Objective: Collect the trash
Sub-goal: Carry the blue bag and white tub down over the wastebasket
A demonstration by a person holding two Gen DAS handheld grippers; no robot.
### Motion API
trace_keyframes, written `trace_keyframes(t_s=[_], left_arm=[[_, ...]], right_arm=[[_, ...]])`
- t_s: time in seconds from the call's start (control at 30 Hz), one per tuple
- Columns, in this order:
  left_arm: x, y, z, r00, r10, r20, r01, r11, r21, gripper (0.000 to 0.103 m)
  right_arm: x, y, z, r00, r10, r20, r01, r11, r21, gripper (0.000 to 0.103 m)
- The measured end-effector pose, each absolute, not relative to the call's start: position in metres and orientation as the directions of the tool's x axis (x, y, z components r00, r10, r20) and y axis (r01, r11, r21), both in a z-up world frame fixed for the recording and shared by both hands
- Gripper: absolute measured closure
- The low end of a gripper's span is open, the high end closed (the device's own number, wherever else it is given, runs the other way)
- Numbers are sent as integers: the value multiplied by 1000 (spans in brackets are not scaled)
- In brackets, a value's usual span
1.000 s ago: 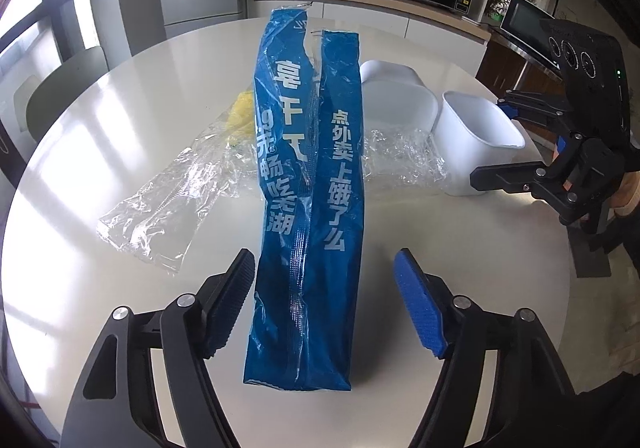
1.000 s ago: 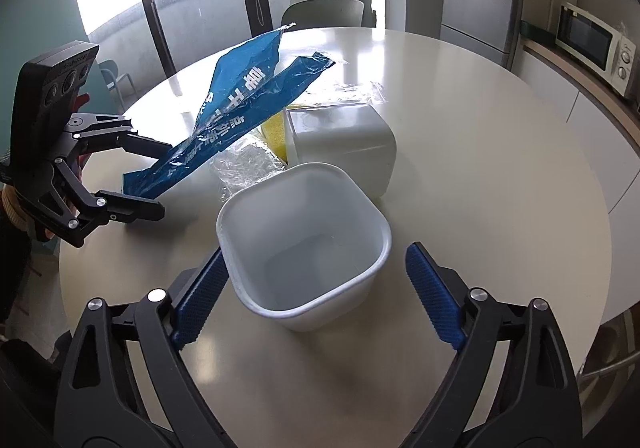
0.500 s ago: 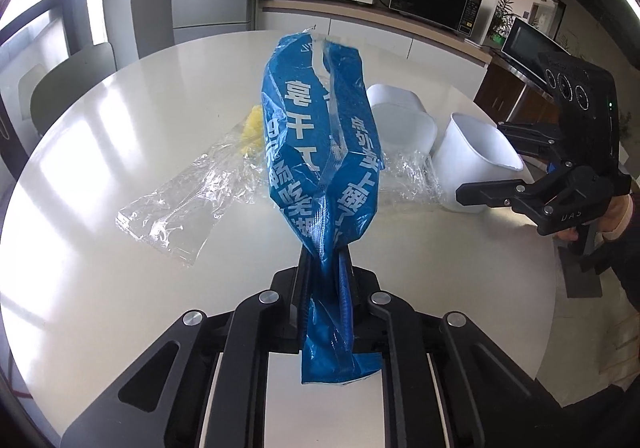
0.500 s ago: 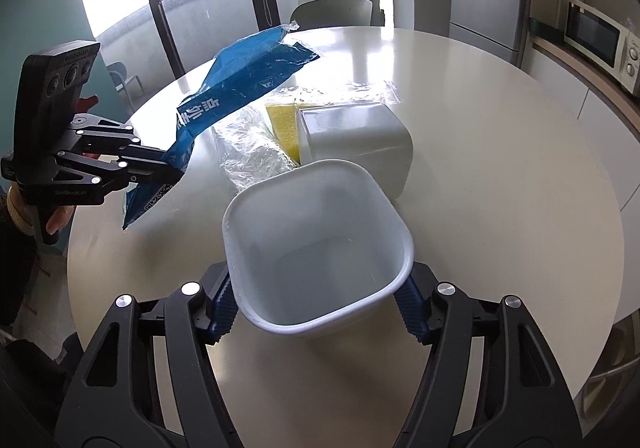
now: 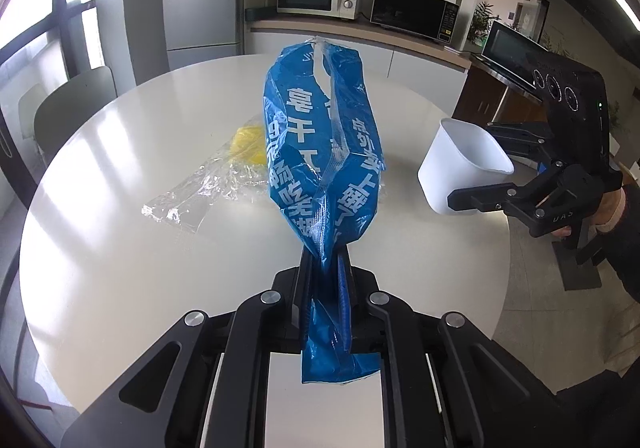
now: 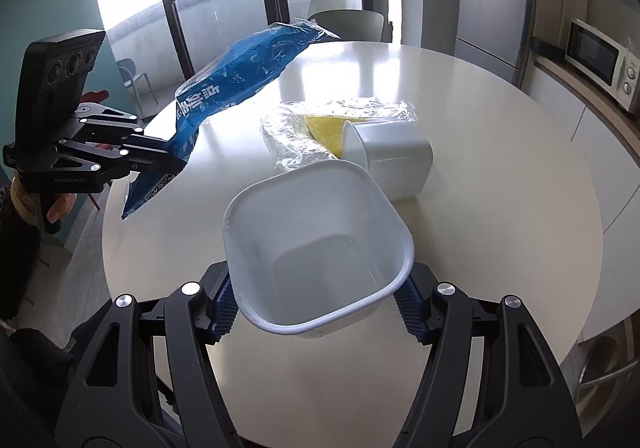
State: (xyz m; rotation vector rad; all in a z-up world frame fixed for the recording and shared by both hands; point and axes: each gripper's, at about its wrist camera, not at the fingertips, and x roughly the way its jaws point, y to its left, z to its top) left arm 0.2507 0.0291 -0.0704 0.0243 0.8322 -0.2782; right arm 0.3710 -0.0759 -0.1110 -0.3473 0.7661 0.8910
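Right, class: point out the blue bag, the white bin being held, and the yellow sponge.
blue bag [image 5: 320,151], left wrist view, printed middle.
white bin [image 6: 320,207], right wrist view, inner wall.
yellow sponge [image 6: 325,129], right wrist view, exposed face.

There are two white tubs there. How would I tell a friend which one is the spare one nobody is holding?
Start at the round white table. Past the white bin gripped by the right tool, a second white bin lies tipped on its side, touching crinkled clear plastic wrap and a yellow sponge. Unlike the gripped bin, it lies on the tabletop with no tool on it.
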Motion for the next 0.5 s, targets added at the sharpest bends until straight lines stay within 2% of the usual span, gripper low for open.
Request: trace_keyframes(t_s=[0.5], left_arm=[[143, 15, -40, 676, -215, -705, 261, 964, -44, 93]], right_arm=[[269, -76, -87, 399, 585, -706, -838, 545, -23, 41]])
